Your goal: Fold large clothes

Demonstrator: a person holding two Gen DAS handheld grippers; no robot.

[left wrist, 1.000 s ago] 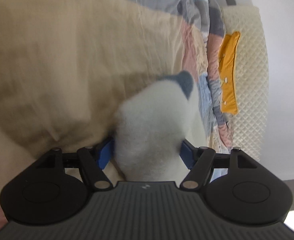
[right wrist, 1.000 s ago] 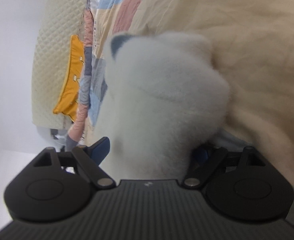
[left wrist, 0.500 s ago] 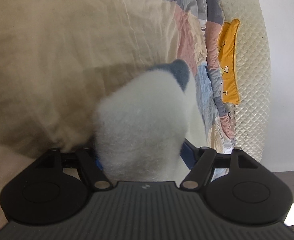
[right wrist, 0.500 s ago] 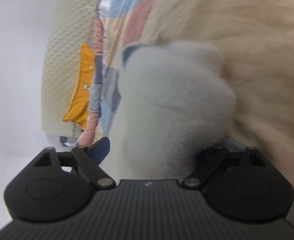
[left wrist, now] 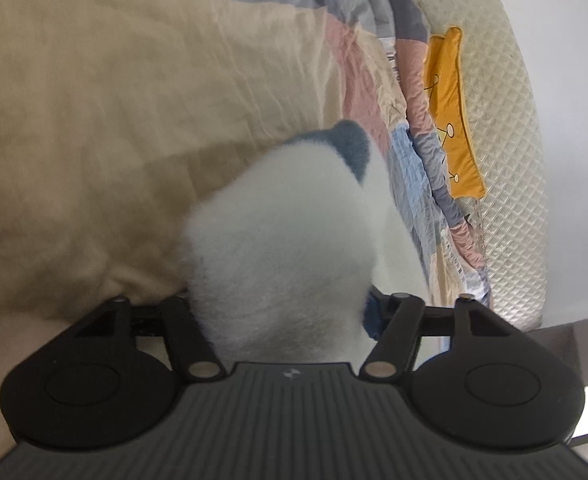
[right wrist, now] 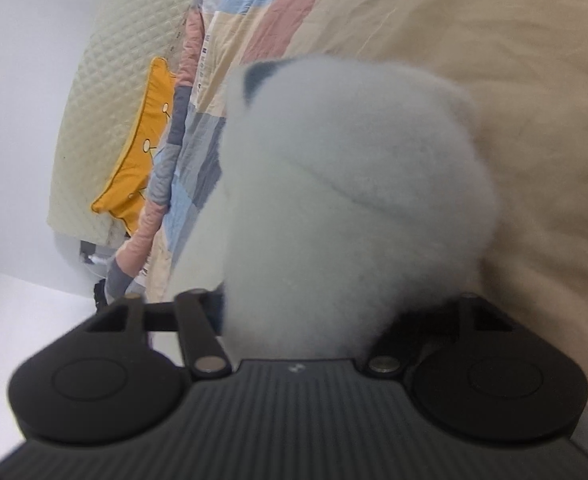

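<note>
Both grippers have just been closing on the fluffy white garment [left wrist: 290,240], which lies bunched on the beige bedding [left wrist: 94,120]. The left gripper [left wrist: 286,312] now clamps a narrower bundle than before. The right gripper [right wrist: 305,320] has narrowed markedly; fleece [right wrist: 345,200] fills its jaws, hiding both pads.

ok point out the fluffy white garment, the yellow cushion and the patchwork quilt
fluffy white garment [left wrist: 286,240], left wrist view, middle of the bunched fleece
yellow cushion [left wrist: 451,120], left wrist view, centre of its face
patchwork quilt [right wrist: 270,20], right wrist view, a pink patch near the top
</note>
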